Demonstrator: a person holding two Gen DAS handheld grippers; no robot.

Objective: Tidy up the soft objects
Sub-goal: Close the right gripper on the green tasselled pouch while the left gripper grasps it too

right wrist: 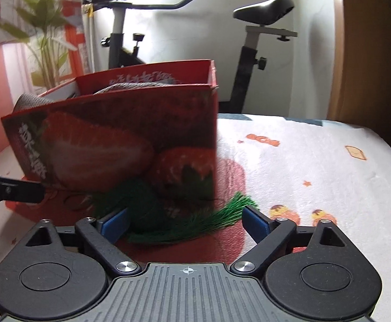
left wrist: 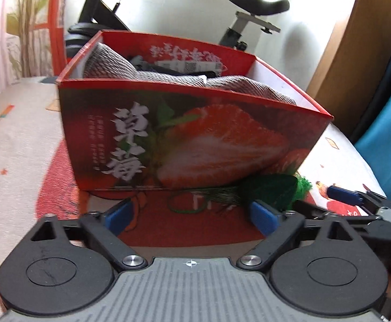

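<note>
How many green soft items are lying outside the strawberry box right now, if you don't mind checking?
1: a green tasselled piece lies on the blanket against the front of the red strawberry box, between the right gripper's open fingers. Others may be hidden inside or behind the box.

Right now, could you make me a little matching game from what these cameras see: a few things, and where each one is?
Things:
1. grey mesh cloth
2. green tassel
3. exercise bike
4. strawberry box

Places:
A. behind the box, by the wall
B. inside the box
C. on the patterned blanket, standing open
D. lying in front of the box

Pairs: 1-B, 2-D, 3-A, 4-C
</note>
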